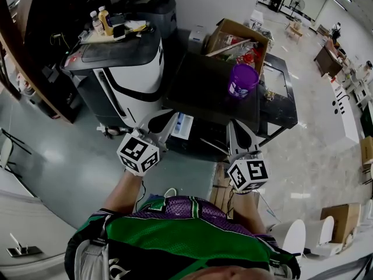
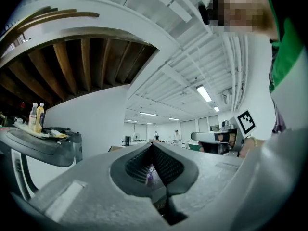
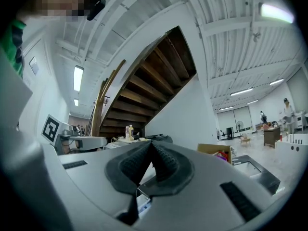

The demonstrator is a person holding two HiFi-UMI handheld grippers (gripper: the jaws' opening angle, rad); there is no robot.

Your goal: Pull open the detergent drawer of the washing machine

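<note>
Looks steeply down in the head view onto a dark washing machine with a purple cup standing on its top. Finds the detergent drawer, white with blue inside, standing out of the machine's front at its left end, toward the person. Puts the left gripper just beside that drawer, tips at its left side, without showing whether touching. Puts the right gripper further right, before the machine's front and apart from the drawer. Takes in a white machine at the left carrying bottles, and an open cardboard box behind. Shows, in the left gripper view, the ribbed pads pressed together at their tips with nothing clamped between them; lets a sliver of the purple cup through the slit lower down, far beyond. Catches the right gripper off to the right, held level. Shows, in the right gripper view, that gripper's pads likewise met at the tips, gripping nothing; reveals through the gap beneath them the drawer's white-and-blue compartments, below and just ahead. Takes in a wooden staircase above, with the bottles and the box beyond.
</note>
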